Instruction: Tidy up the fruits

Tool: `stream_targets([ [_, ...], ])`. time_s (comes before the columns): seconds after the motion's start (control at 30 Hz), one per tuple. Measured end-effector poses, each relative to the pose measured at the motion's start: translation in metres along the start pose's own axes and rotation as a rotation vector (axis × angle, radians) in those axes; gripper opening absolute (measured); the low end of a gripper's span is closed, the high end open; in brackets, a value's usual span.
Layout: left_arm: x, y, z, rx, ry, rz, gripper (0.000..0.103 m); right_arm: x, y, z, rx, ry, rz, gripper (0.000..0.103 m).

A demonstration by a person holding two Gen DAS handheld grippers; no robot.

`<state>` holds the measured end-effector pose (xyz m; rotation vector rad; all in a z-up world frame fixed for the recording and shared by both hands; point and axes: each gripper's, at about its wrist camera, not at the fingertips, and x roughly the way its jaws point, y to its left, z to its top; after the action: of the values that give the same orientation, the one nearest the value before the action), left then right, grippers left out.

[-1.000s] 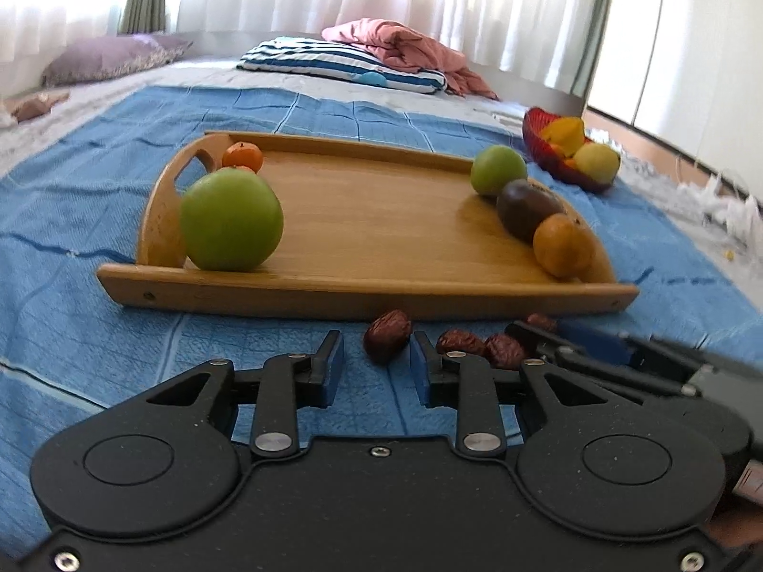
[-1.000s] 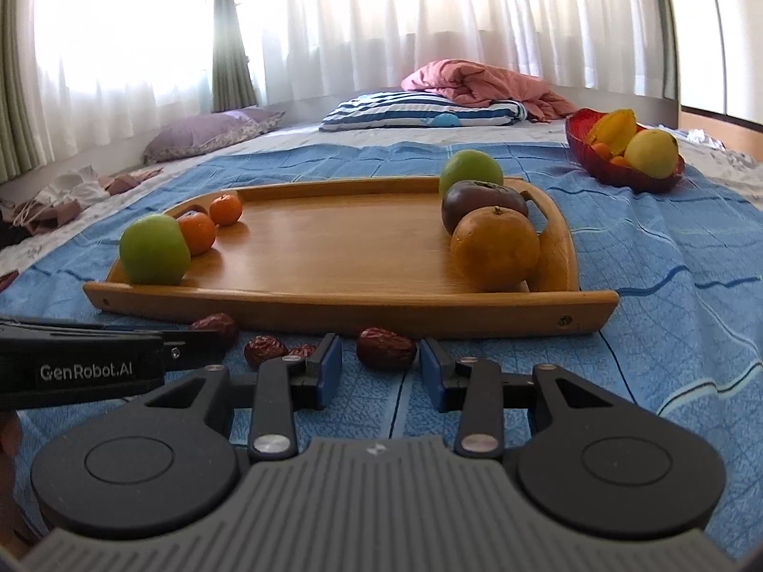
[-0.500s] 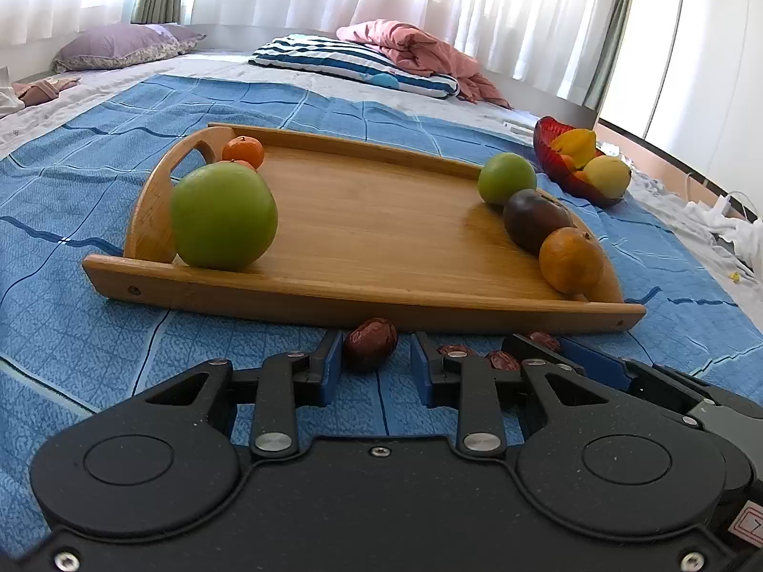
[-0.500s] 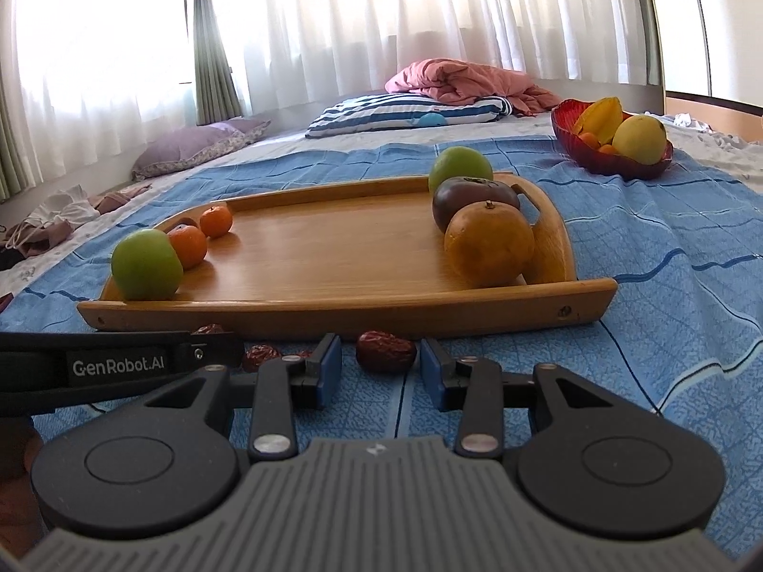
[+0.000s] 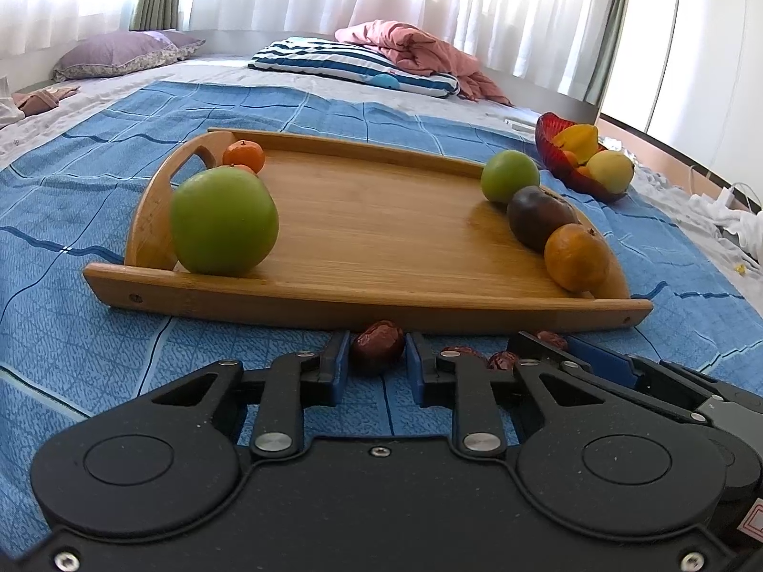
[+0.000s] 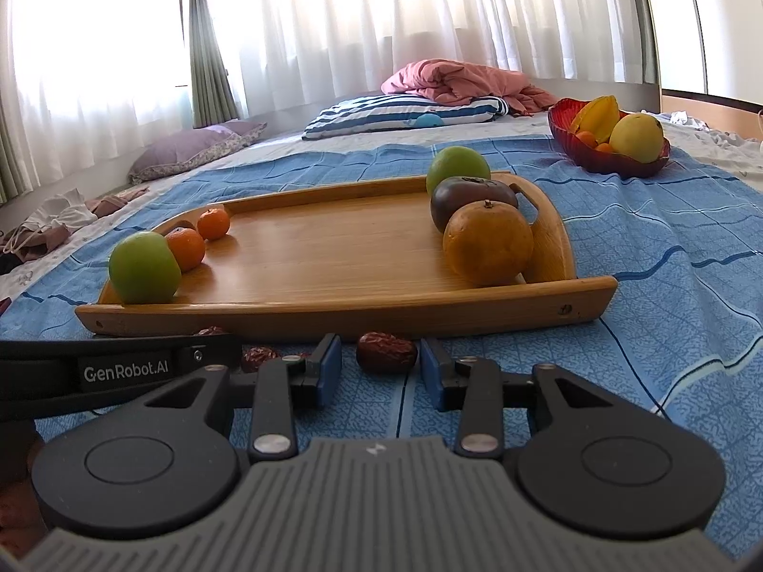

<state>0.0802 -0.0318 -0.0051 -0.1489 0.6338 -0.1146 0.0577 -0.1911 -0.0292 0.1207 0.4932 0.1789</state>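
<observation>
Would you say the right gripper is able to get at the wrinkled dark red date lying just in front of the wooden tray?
Probably yes: the right gripper is open, the dark red date lies between its fingers, and nothing blocks it.

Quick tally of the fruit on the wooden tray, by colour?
Green: 2, one at the left end, one at the right end
Orange: 3, two small, one large
Dark purple-brown: 1
Total: 6 on the tray

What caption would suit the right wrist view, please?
Right gripper, jaws open, frames a red date before the wooden tray.
</observation>
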Motion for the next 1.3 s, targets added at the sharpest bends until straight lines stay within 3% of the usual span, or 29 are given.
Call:
stream_targets([
  [0.17,-0.001,0.000,0.001,0.002,0.001,-0.003,0.023,-0.001,-0.001,0.001,0.014,0.001,-0.003,0.036],
  [1.3,-0.023,-0.003,0.027,0.077,-0.049,0.011,0.023,-0.009,0.014,0.024,-0.037,-0.062,-0.019,0.037],
])
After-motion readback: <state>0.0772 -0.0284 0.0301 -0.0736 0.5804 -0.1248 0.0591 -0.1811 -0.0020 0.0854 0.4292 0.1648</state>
